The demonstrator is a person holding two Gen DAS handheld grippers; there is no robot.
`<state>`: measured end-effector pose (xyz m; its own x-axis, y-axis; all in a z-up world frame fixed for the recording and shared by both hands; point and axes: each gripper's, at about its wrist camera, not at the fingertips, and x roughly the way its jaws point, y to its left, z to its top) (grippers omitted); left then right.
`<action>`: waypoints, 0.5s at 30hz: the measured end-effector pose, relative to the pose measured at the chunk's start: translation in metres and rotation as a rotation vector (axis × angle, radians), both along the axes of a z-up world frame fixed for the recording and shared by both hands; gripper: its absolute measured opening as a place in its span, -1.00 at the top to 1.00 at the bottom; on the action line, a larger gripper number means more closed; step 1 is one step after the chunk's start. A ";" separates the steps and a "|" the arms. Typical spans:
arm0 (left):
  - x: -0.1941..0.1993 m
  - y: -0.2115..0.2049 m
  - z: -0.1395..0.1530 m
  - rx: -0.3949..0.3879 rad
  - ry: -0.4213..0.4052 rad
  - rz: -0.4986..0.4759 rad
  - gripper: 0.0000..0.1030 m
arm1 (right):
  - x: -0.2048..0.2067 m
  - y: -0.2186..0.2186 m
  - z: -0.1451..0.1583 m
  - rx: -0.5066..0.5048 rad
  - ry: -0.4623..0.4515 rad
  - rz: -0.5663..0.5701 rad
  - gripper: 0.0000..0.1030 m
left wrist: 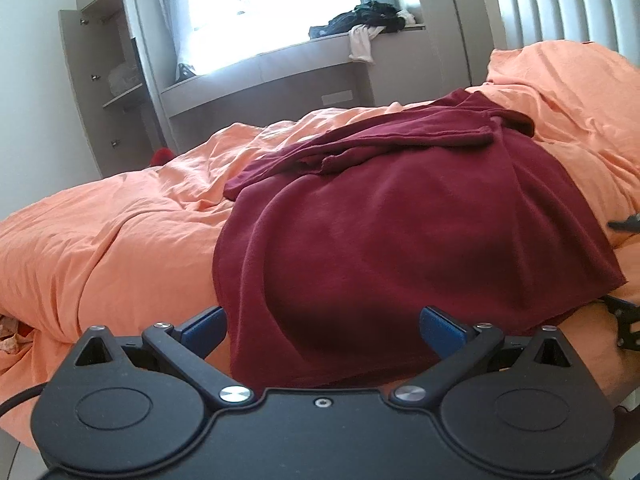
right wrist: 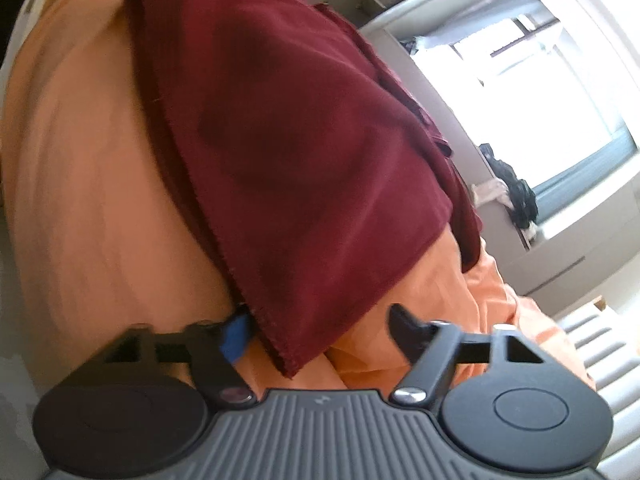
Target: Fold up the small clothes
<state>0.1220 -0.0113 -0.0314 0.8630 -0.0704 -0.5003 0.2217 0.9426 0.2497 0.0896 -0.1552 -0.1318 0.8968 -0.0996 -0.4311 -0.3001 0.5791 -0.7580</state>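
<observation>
Only right view shows garment corner.

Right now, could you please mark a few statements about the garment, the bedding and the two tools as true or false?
1. The dark red garment lies on an orange duvet. True.
2. The left tool is clamped shut on the garment. False: its jaws are spread wide, the near hem between them.
3. A pile of dark clothes sits on the window ledge. True.
4. The right tool is shut. False: it is open, with a corner of the garment between its fingers.
5. The garment is blue. False: only the finger pads are blue.
</observation>
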 end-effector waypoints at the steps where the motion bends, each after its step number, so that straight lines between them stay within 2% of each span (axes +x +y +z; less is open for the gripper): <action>1: -0.002 0.000 0.000 0.000 -0.005 -0.009 -0.99 | -0.002 -0.003 0.001 0.005 0.013 0.009 -0.03; 2: -0.004 -0.001 0.001 0.002 -0.012 -0.019 -0.99 | -0.003 -0.004 0.002 0.011 0.024 0.014 0.25; 3: -0.006 -0.001 0.001 0.004 -0.018 -0.031 -0.99 | -0.006 -0.003 0.003 0.021 0.032 0.021 0.45; 6: -0.012 -0.005 0.002 0.014 -0.033 -0.072 -0.99 | -0.012 -0.007 0.017 0.063 0.026 0.042 0.71; 9: -0.018 -0.008 0.001 0.014 -0.041 -0.115 -0.99 | -0.018 -0.014 0.041 0.150 0.028 0.071 0.79; 15: -0.035 -0.025 -0.006 0.049 -0.100 -0.217 -0.99 | -0.027 -0.029 0.104 0.334 -0.009 0.123 0.81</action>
